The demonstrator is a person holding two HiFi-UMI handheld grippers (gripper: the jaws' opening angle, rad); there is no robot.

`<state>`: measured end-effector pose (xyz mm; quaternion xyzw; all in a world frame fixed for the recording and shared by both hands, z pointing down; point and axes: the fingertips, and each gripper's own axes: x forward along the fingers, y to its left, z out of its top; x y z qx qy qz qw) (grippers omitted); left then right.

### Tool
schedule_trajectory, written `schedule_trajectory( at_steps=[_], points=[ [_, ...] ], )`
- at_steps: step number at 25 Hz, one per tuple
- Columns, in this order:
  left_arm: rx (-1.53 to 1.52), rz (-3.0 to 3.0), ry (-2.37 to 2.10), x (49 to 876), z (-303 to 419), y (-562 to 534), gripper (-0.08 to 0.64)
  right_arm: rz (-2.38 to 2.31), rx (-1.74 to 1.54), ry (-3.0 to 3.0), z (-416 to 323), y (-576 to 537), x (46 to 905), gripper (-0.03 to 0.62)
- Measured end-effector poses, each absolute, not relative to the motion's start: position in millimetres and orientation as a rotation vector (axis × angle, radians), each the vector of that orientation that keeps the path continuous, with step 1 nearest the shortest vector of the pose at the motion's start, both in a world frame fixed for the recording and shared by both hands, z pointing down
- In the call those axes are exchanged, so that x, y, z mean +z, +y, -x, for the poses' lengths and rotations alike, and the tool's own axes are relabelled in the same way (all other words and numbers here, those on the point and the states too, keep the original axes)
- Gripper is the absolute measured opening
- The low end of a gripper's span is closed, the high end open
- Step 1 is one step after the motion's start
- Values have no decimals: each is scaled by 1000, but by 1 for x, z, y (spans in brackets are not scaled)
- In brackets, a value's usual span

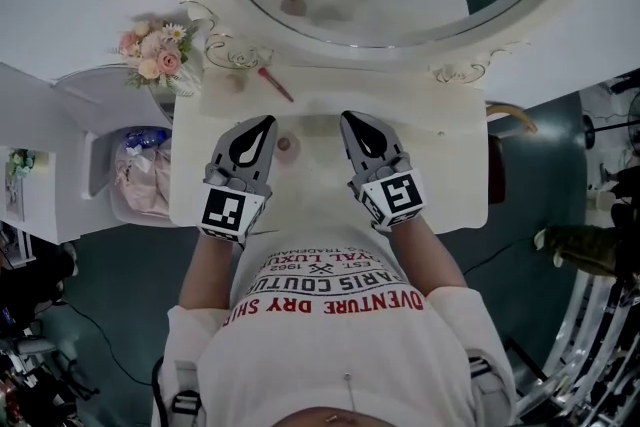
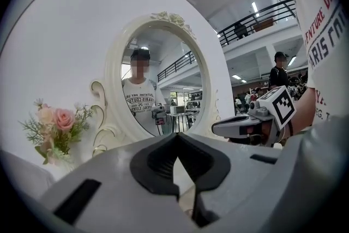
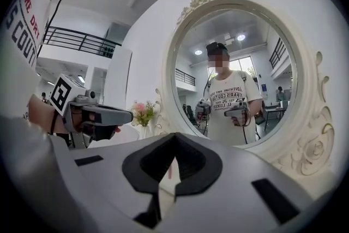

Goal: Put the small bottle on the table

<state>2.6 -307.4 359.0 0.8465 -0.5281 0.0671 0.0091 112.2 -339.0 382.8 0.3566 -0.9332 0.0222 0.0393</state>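
Note:
A small brownish bottle stands upright on the white dressing table, just right of my left gripper. The bottle is free of both grippers. The left gripper hovers over the table's left half with its jaws shut and nothing between them; its closed tips point at the mirror. My right gripper is level with it over the right half, jaws also shut and empty. Each gripper shows in the other's view: the right gripper and the left gripper.
An oval mirror in a white carved frame stands at the table's back. A red stick lies near its base. Pink flowers sit at the back left corner. A white shelf with bags stands left of the table.

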Motion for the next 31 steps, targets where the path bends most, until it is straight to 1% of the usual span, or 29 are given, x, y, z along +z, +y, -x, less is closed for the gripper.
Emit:
schedule_trajectory(
  at_steps=[10, 31],
  points=[
    [202, -2623, -1682, 356, 7, -306, 8, -1045, 61, -2882, -101, -339, 380, -2],
    [209, -2632, -1715, 357, 8, -301, 8, -1061, 47, -2871, -104, -334, 379, -2]
  ],
)
